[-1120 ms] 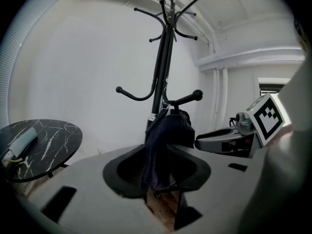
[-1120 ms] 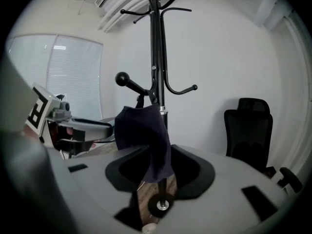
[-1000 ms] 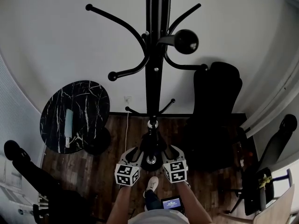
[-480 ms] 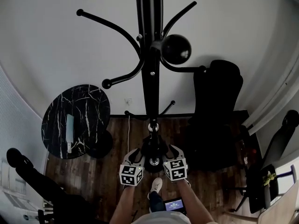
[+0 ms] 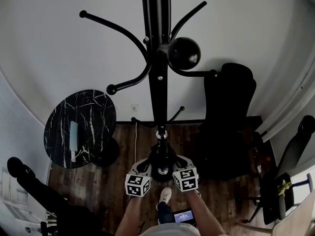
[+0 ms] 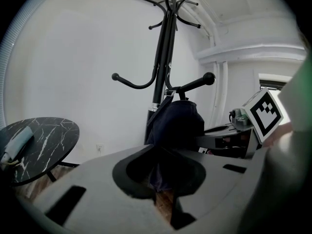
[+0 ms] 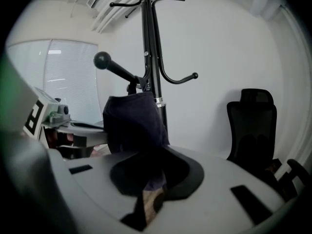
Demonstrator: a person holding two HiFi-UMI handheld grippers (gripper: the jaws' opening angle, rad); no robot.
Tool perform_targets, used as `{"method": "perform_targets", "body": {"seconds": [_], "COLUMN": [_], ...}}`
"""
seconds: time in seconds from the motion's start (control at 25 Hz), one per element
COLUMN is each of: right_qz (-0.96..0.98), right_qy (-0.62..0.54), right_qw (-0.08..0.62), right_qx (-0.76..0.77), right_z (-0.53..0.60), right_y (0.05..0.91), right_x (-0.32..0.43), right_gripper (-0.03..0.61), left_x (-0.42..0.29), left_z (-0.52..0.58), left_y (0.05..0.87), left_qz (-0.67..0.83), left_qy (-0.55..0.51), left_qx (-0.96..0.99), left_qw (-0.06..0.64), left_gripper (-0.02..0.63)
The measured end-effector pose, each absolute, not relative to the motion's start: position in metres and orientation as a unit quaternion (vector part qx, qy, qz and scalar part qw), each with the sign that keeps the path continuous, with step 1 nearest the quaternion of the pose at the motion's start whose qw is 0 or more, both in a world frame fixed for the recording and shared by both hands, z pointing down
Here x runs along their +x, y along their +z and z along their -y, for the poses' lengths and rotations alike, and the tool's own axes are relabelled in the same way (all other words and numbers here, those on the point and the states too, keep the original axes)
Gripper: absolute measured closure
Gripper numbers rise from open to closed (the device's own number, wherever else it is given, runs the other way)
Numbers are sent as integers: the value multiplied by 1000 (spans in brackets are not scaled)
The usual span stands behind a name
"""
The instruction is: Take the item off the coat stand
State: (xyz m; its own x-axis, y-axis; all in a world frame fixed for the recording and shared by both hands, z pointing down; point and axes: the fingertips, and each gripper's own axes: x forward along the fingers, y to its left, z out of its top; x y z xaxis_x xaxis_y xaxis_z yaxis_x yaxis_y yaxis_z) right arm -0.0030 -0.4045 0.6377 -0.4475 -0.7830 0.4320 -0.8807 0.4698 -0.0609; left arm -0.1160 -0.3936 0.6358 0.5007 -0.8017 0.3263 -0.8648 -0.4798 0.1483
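coat stand point(image 5: 156, 82): rises just beyond both grippers.
dark cloth bag point(image 6: 175, 123): hangs from a low hook point(image 6: 195, 84) ahead of the jaws. Probably soft, light and limp, so best lifted near its strap point(image 6: 167, 95).
left gripper point(image 6: 156, 194): jaws closed, seemingly pinching the bag's bottom tip.
right gripper point(image 7: 153, 189): the same.

A black coat stand point(image 5: 157, 82) carries a dark navy cloth item point(image 6: 175, 126) against a white wall point(image 5: 59, 48); left, a round table point(image 5: 93, 112) in black marble with white veins; right, a black chair point(image 5: 229, 97); dark brown wood floor point(image 5: 113, 181).
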Motion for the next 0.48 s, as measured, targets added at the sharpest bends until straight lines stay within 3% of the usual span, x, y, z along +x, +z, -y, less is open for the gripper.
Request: {"method": "perform_targets", "body": {"seconds": [0.48], "right_qz": [842], "right_qy": [134], "right_qw": [183], "right_qx": [489], "right_z": [390], "right_y": [631], "right_x": [-1], "right_gripper": [546], "left_x": [-115], "left_z": [381], "left_y": [626], "left_qz": [488], "left_qy": [109], "left_qx": [855], "left_qw": [139], "left_gripper": [574]}}
